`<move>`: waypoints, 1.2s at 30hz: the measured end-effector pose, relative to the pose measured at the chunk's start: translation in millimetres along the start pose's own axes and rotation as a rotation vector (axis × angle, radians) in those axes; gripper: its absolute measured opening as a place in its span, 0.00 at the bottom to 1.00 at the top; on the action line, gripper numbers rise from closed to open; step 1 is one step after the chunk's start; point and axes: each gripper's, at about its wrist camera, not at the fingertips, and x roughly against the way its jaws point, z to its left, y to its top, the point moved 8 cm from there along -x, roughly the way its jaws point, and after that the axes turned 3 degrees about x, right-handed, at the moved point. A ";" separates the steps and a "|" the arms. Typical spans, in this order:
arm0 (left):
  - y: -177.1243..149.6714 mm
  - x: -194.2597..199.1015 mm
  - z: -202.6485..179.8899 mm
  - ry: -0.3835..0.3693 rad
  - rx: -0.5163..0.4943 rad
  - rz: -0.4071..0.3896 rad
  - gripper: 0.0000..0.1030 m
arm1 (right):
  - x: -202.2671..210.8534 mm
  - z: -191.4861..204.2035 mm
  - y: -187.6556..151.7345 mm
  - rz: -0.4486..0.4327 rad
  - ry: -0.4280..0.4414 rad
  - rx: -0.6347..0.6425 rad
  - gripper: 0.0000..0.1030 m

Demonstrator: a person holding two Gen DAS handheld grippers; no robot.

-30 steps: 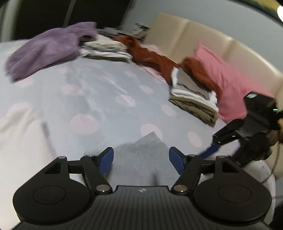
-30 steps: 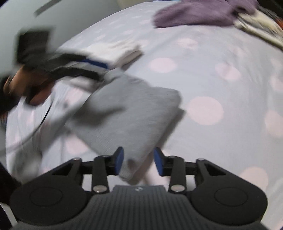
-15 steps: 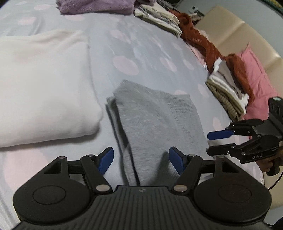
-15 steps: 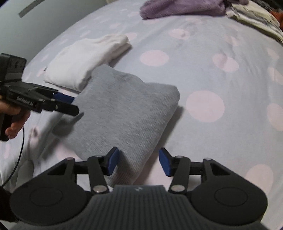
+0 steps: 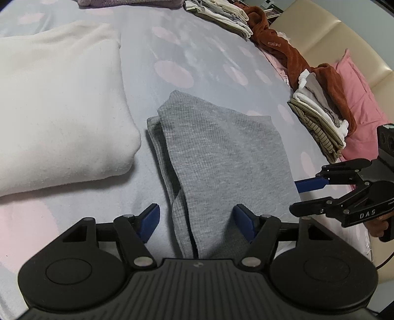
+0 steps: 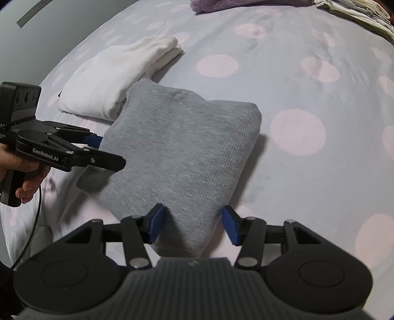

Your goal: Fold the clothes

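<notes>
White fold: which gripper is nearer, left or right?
Left. The left gripper sits at the grey garment's edge on the side beside the white fold. The right gripper is at the grey garment's opposite corner, farther away.

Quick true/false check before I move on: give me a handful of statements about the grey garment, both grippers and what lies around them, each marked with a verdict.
1. The grey garment lies folded on the spotted bedsheet. True.
2. The right gripper is clamped shut on the grey garment. False: its jaws are apart, astride the garment's near edge.
3. The left gripper is open. True.
4. A folded white garment lies beside the grey one. True.
5. The purple garment lies on top of the grey one. False: it sits far off at the bed's far edge.
</notes>
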 end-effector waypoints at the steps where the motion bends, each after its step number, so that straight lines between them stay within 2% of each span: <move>1: -0.1 1.0 0.5 0.001 0.001 -0.001 0.62 | 3.4 0.9 -1.0 -0.005 0.000 0.022 0.54; 6: -4.5 15.4 1.6 0.010 0.038 0.004 0.61 | 20.7 5.6 -5.9 -0.028 -0.001 0.134 0.54; 10: -14.7 46.0 -1.1 -0.023 0.018 -0.044 0.60 | 34.5 9.6 -9.8 -0.047 -0.002 0.224 0.54; 11: -18.6 53.0 -3.2 -0.027 -0.004 -0.059 0.60 | 37.7 11.2 -11.5 -0.052 -0.004 0.253 0.54; 13: -28.8 62.7 -10.9 -0.050 -0.076 -0.075 0.60 | 38.7 23.5 -24.1 -0.060 -0.032 0.393 0.51; 15: -38.2 67.6 -21.4 -0.072 -0.157 -0.083 0.57 | 34.0 32.3 -34.3 -0.059 -0.047 0.464 0.43; 16: -42.1 68.0 -28.2 -0.069 -0.207 -0.089 0.56 | 30.2 36.1 -36.9 -0.057 -0.049 0.490 0.33; 17: -45.7 67.9 -35.4 -0.062 -0.259 -0.094 0.55 | 26.7 39.8 -39.3 -0.054 -0.052 0.516 0.31; 20: -53.7 60.7 -54.1 -0.012 -0.401 -0.097 0.55 | 20.2 44.8 -40.3 -0.054 -0.105 0.603 0.31; 23: -59.2 48.4 -61.7 0.016 -0.468 -0.070 0.48 | 16.0 48.7 -40.3 -0.045 -0.131 0.661 0.31; 25: -60.5 42.7 -62.9 0.032 -0.489 -0.054 0.30 | 15.9 49.6 -40.7 -0.038 -0.131 0.669 0.29; 26: -60.2 40.8 -63.0 0.042 -0.497 -0.050 0.28 | 15.8 50.0 -41.0 -0.035 -0.132 0.672 0.27; 32: -54.1 39.8 -59.1 0.044 -0.483 -0.055 0.27 | 18.7 53.8 -49.5 -0.032 -0.131 0.715 0.26; 36: -53.9 38.2 -59.0 0.050 -0.485 -0.047 0.24 | 15.0 57.1 -53.7 -0.022 -0.135 0.742 0.19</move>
